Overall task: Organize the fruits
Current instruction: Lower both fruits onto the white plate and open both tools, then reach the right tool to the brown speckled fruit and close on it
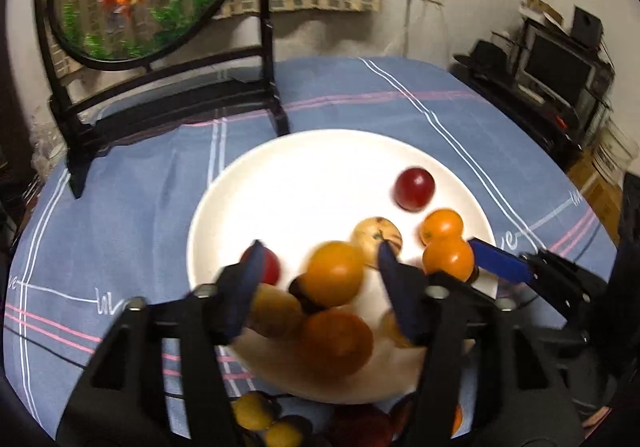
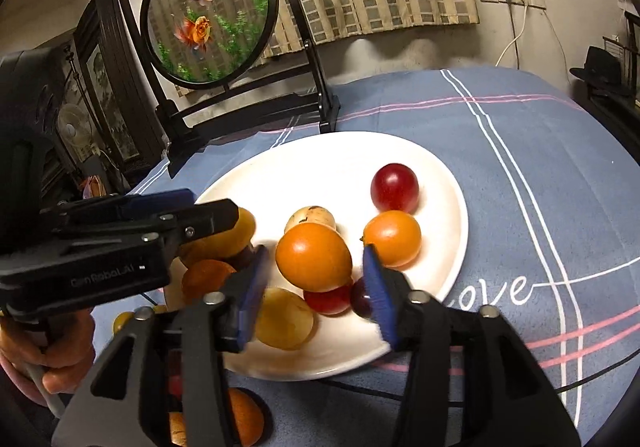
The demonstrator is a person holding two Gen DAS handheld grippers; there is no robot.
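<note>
Landmark: white plate [image 2: 448, 183], lying on the desk [image 2: 540, 167] under a blue checked cloth.
Fruits on plate: red round fruit [image 2: 394, 187] toward the far right rim; orange fruit [image 2: 393, 237] just nearer than it; pale speckled fruit [image 2: 311, 217] near the middle; big orange fruit [image 2: 313, 262] toward the near side, resting above a small red fruit [image 2: 329, 298]; yellow fruit [image 2: 285, 318] by the near edge.
Fruits off plate: several yellow, orange and dark ones on the cloth just before the near rim, partly hidden under the gripper frames; likely the stock waiting to be moved over.
Left hand-held gripper [image 1: 320, 267]: above the near left part of the plate, jaws apart; an orange fruit [image 1: 335, 273] between the pads, none pressing on it as far as visible, so apparently let go rather than gripped.
Right hand-held gripper [image 2: 316, 287]: over the near side of the plate, jaws spread with the big orange fruit in the gap, pads clear of it.
Hand [image 2: 44, 347]: wrapped round the left gripper's handle, left of the plate.
Judged stage: gathering loose fruit on the plate; partly done.
Risk: round fruit rolling off the shallow rim.
</note>
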